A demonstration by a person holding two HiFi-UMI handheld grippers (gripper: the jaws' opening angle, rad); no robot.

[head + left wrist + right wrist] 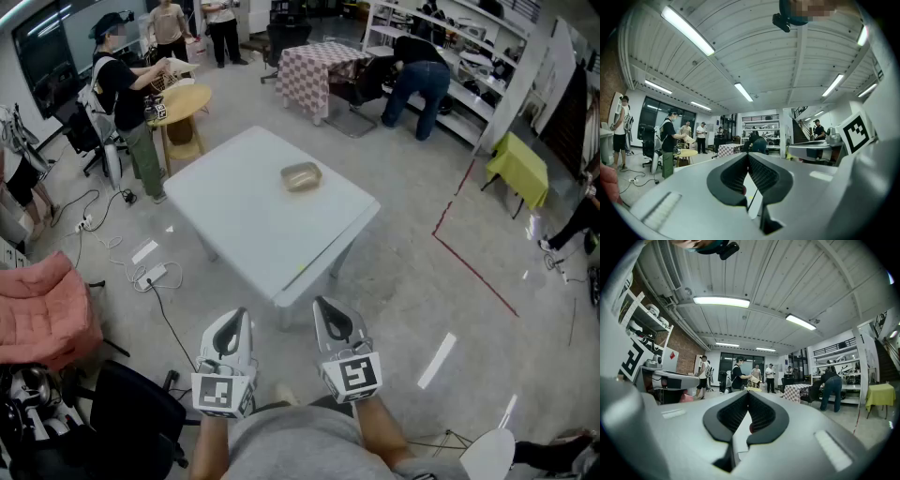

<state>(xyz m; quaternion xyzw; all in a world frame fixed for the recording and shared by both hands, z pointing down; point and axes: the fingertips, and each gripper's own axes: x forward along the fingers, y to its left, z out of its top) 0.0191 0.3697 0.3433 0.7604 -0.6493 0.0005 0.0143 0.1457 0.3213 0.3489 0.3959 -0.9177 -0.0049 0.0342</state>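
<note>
Jaws of the left gripper meet at the tips with nothing between them; the right gripper is closed and empty likewise. Both hang well short of the white table. On its far half lies a small tan container. It looks light, thin-walled and perhaps slippery, so the rim seems the best hold. Its long axis runs roughly left to right in the head view; whether it opens upward I cannot tell.

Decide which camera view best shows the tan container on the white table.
The head view: the tan container lies in plain sight on the white table, seen from above. The left gripper view and right gripper view do not show it; their own jaws fill the foreground.
</note>
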